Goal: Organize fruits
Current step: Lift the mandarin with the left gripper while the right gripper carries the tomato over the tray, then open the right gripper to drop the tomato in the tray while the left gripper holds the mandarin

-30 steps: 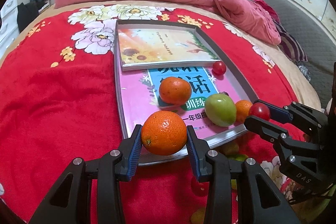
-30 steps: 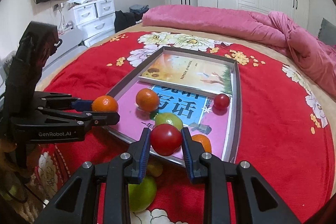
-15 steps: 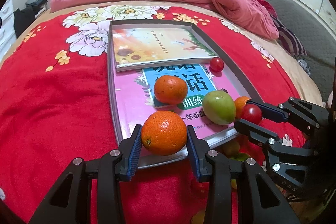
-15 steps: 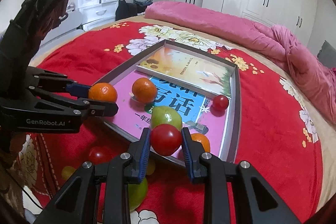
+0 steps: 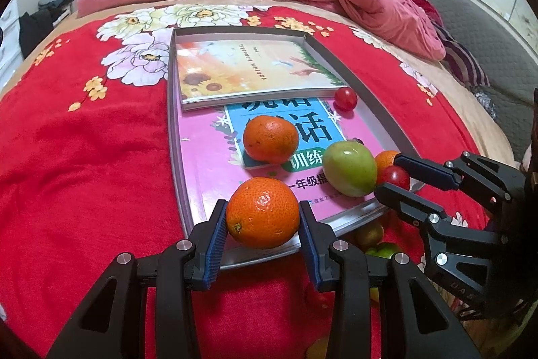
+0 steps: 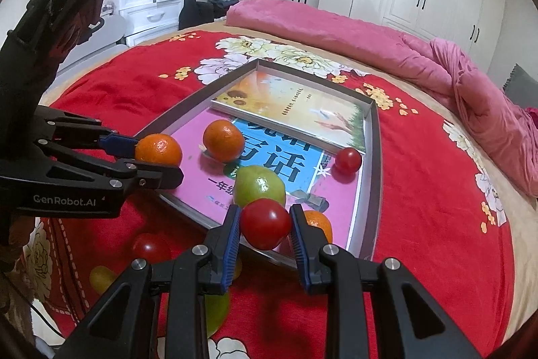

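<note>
- There are three oranges. The left gripper [image 5: 262, 217] squeezes one orange [image 5: 262, 213] over the near edge of the tray [image 5: 173, 110]. A second orange [image 5: 271, 139] sits on the pink book [image 5: 205, 164]. A third, small orange [image 6: 317, 222] sits in the tray's near right corner.
- There are three tomatoes. The right gripper [image 6: 265, 224] squeezes one tomato [image 6: 265, 223] over the near edge of the tray. A second tomato [image 5: 345, 99] sits in the tray by its right wall. A third tomato [image 6: 151, 247] lies on the blanket [image 5: 84, 157], outside the tray.
- One big green fruit [image 5: 350, 168] sits in the tray, between the book orange and the small orange. More green fruits [image 6: 215, 312] lie on the blanket near the tray; some are hidden, so I cannot count them.
- The tray holds two books. The flower book [image 5: 248, 73] lies on the far end of the pink book.
- The tray is gray, flat, with low walls.
- The oranges look bumpy. The tomatoes look smooth and shiny.
- The blanket is red and fuzzy, with big flowers.
- The gripper pads [image 5: 215, 244] are blue and ridged.
</note>
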